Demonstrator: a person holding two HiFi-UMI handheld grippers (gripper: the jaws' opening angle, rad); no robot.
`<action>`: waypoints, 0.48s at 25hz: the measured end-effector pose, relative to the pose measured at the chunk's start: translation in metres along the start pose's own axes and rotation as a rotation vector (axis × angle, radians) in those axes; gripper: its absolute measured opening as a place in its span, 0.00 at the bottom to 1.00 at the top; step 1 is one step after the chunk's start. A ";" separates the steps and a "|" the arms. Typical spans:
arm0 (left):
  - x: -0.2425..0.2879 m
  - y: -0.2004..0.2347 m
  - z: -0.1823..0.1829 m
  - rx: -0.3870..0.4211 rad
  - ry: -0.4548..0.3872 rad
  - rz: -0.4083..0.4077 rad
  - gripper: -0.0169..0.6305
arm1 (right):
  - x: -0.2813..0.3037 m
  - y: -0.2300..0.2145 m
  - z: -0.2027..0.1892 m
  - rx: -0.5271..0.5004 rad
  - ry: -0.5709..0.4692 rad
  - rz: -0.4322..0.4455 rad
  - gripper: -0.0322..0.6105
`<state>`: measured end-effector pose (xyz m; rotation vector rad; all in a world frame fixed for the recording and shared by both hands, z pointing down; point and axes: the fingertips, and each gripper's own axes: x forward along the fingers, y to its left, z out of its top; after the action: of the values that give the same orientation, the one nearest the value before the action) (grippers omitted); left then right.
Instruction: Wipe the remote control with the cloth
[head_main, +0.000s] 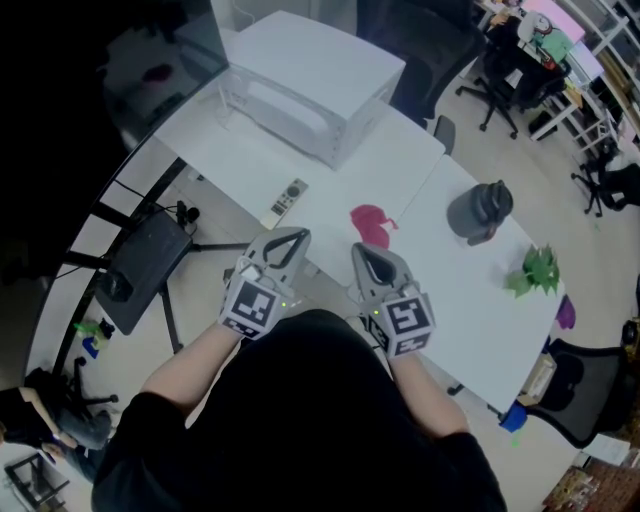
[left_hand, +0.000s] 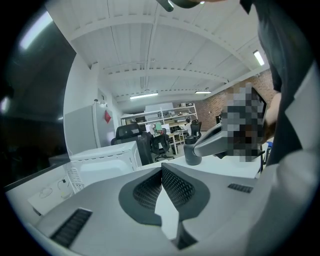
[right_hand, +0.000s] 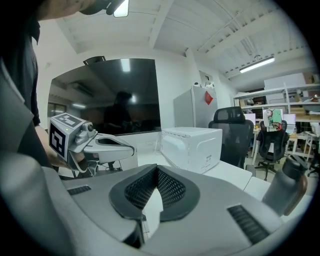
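Note:
The pale remote control (head_main: 285, 201) lies on the white table (head_main: 430, 180), just beyond my left gripper (head_main: 291, 236). A crumpled pink cloth (head_main: 371, 224) lies to its right, just beyond my right gripper (head_main: 361, 250). Both grippers hover side by side near the table's front edge, apart from the two objects. The left gripper (left_hand: 161, 168) has its jaws pressed together with nothing between them. The right gripper (right_hand: 157, 169) is likewise shut and empty. Neither gripper view shows the remote or the cloth.
A white boxy appliance (head_main: 310, 90) stands at the back of the table, with a dark screen (head_main: 160, 60) at its left. A dark bottle (head_main: 480, 212), a green spiky object (head_main: 535, 270) and a purple item (head_main: 566, 313) sit to the right. Office chairs (head_main: 590, 400) stand around.

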<state>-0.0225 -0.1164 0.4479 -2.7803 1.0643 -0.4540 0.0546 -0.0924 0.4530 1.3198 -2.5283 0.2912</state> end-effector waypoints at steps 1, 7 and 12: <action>0.000 0.000 0.001 0.000 -0.002 0.000 0.03 | 0.000 0.000 0.000 -0.002 0.007 0.001 0.06; 0.000 -0.002 0.002 0.007 -0.001 -0.001 0.03 | -0.002 0.002 0.006 0.005 -0.001 -0.009 0.06; -0.001 -0.002 0.002 0.012 0.001 0.001 0.03 | 0.000 0.000 0.002 -0.014 -0.018 0.002 0.06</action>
<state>-0.0209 -0.1142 0.4469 -2.7691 1.0591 -0.4601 0.0544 -0.0927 0.4506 1.3213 -2.5418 0.2625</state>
